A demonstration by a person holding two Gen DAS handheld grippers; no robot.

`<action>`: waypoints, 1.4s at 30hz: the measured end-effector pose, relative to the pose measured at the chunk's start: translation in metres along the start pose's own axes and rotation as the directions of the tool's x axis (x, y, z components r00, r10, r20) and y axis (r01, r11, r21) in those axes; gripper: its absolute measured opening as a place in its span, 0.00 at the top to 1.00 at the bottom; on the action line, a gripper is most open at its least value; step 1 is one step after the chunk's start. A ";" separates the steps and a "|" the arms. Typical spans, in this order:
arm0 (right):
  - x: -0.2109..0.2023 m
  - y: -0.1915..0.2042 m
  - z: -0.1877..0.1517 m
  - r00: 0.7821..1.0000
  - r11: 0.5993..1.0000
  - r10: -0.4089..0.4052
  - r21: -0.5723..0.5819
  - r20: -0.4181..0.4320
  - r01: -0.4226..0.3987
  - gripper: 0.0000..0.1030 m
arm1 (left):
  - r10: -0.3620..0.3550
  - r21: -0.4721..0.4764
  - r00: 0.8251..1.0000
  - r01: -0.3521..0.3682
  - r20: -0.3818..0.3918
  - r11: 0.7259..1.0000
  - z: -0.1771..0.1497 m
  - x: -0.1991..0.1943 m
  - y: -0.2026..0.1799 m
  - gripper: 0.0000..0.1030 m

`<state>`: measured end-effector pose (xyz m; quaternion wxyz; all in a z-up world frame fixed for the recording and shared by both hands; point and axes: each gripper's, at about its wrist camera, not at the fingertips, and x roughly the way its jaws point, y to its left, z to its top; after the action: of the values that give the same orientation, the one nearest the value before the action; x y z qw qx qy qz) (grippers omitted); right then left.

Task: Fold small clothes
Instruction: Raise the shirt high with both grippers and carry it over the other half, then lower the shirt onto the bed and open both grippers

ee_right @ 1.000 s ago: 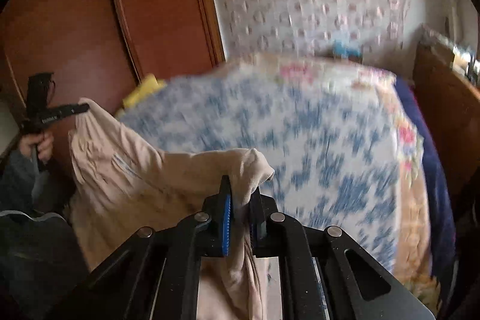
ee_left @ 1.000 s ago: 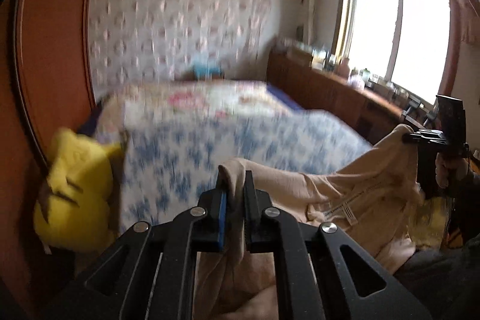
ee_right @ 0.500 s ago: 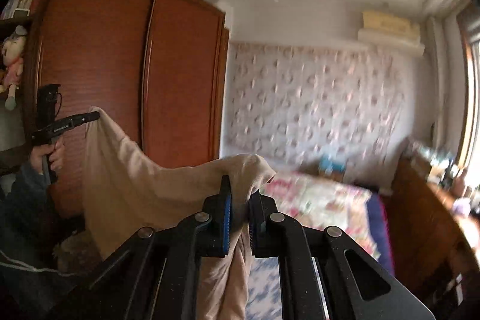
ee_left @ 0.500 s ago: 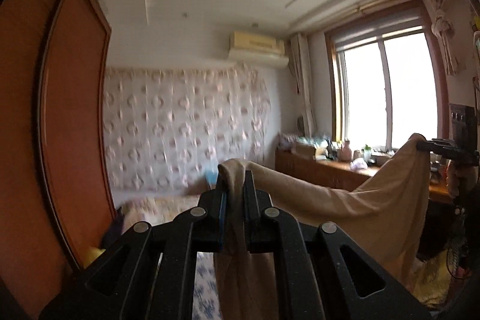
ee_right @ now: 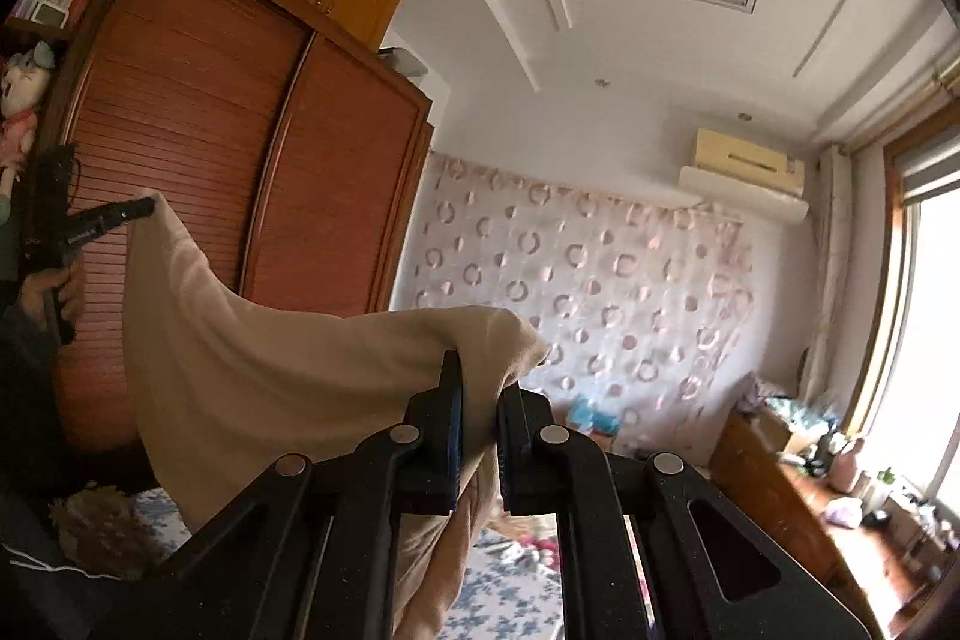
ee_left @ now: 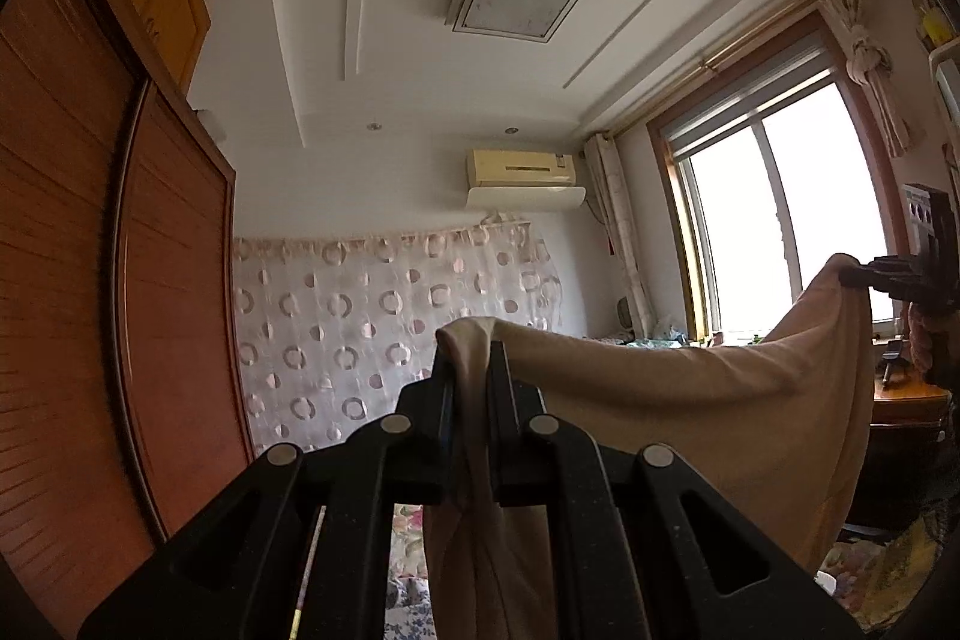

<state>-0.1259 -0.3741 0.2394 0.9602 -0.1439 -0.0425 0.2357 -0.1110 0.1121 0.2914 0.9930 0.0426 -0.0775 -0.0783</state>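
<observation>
A beige garment hangs spread in the air between both grippers, sagging in the middle. My left gripper is shut on one top corner, and cloth bunches between its pads and trails down. The right gripper pinches the other corner at the far right of the left wrist view. In the right wrist view my right gripper is shut on its corner of the garment, with the left gripper at the far left holding the opposite end. Both grippers point about level.
A red-brown wardrobe stands on the left. The bed with a blue floral quilt lies below the cloth. A wooden cabinet with clutter runs under the window. A patterned curtain covers the far wall.
Both grippers have risen and tilted upward, lifting the garment off the bed. The views now show the ceiling and far wall, and the cloth hangs stretched between the grippers.
</observation>
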 end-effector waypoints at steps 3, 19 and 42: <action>0.001 0.018 -0.005 1.000 1.000 -0.011 -0.007 -0.008 0.011 0.91 | -0.003 0.001 1.000 0.003 -0.005 1.000 -0.004 0.007 0.000 0.91; 0.131 0.002 -0.042 0.975 1.000 -0.030 0.002 -0.221 0.031 0.91 | 0.061 -0.013 0.959 -0.068 -0.276 0.998 -0.111 0.165 0.011 0.91; 0.417 -0.027 -0.162 0.777 0.993 0.037 0.107 -0.629 0.040 0.91 | 0.025 -0.039 0.738 -0.069 -0.674 0.997 -0.346 0.390 0.015 0.91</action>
<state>0.2794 -0.2447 0.0989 0.9259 -0.1593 0.2941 0.1754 0.3268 0.0886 0.0094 0.9565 0.0354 0.2875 -0.0349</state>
